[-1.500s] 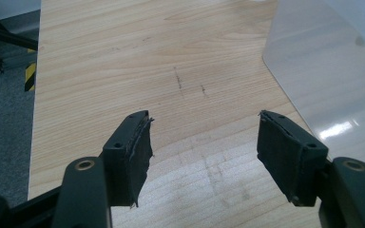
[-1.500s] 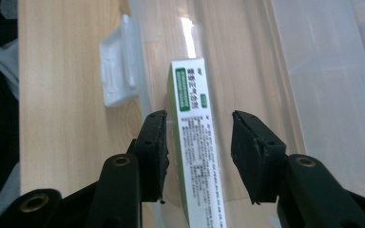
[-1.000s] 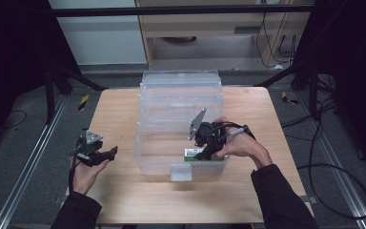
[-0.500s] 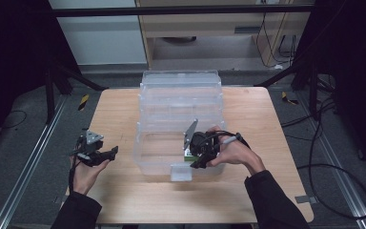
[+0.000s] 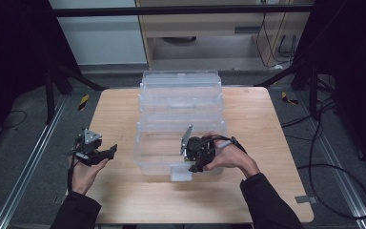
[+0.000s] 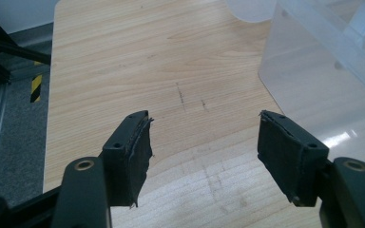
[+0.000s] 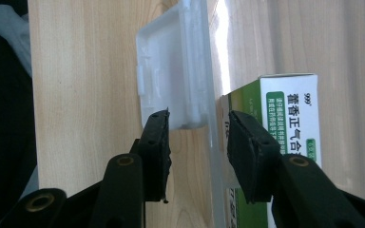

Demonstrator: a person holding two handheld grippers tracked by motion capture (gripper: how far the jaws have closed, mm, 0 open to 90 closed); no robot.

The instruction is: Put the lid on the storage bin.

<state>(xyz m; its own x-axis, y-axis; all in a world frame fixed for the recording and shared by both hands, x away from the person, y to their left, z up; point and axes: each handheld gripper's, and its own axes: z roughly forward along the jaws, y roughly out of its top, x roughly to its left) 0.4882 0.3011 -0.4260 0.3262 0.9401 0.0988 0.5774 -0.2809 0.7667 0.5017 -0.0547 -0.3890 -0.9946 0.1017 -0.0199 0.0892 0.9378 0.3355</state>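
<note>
A clear plastic storage box (image 5: 180, 98) stands in the middle of the wooden table (image 5: 119, 109), with a white latch (image 5: 181, 173) on its front wall. My right gripper (image 5: 194, 160) is at that front wall, just right of the latch. In the right gripper view my right gripper (image 7: 197, 118) is open. Its jaws straddle the thin clear wall (image 7: 212, 156), one outside by the latch (image 7: 171, 76), the other inside against a green and white carton (image 7: 290, 114). My left gripper (image 5: 94, 150) rests open at the table's left; nothing lies between its jaws (image 6: 204, 118).
The box's clear corner (image 6: 313, 61) lies ahead and to the right of the left gripper. Bare wood runs along the table's front and left. Metal rails and black cables (image 5: 324, 157) lie on the floor on both sides.
My right gripper has moved left and toward the table's front, down onto the box's front wall beside the latch. The left gripper has stayed where it was.
</note>
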